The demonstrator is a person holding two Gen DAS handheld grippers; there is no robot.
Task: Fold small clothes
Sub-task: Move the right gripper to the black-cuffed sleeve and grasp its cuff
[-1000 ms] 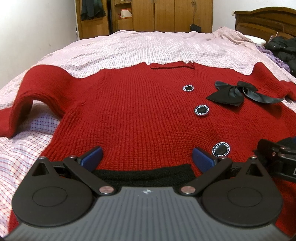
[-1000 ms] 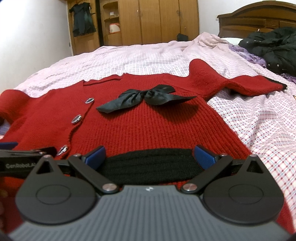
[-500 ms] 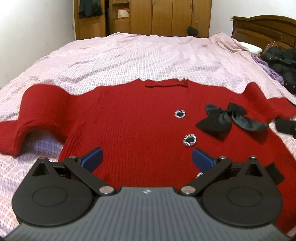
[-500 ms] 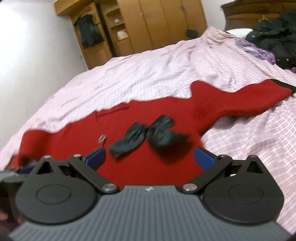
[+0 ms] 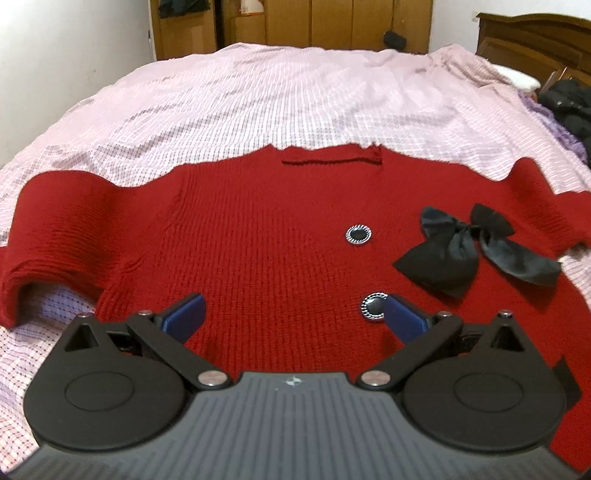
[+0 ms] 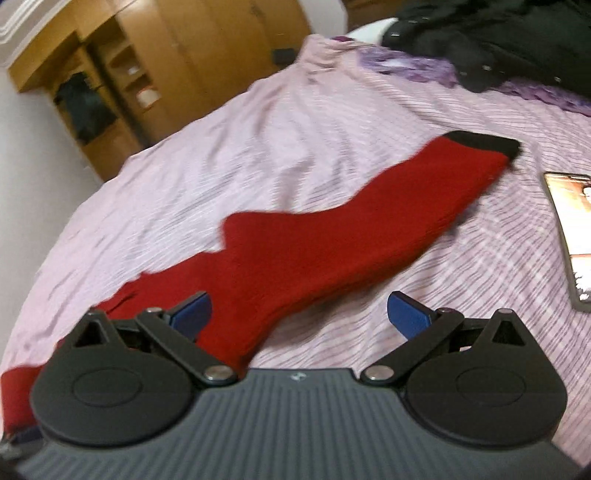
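Observation:
A red knit cardigan [image 5: 258,243] lies flat, front up, on the pink checked bedspread [image 5: 295,92]. It has round dark buttons [image 5: 357,234] and a black satin bow [image 5: 465,254] at the right chest. Its left sleeve [image 5: 55,229] bends down at the left. My left gripper [image 5: 293,314] is open and empty above the cardigan's lower body. In the right wrist view the right sleeve [image 6: 369,221] with a black cuff [image 6: 484,142] stretches to the upper right. My right gripper [image 6: 299,314] is open and empty above the sleeve's near end.
A phone [image 6: 572,236] lies on the bedspread [image 6: 258,129] right of the sleeve. Dark clothes [image 6: 498,44] and purple fabric [image 6: 413,66] are piled at the bed's head, by the wooden headboard [image 5: 535,40]. Wooden wardrobes [image 5: 314,22] stand behind the bed.
Both grippers have lifted away from the black hem. The left now looks higher over the cardigan's body. The right has swung right, toward the right sleeve, and the view is blurred by motion.

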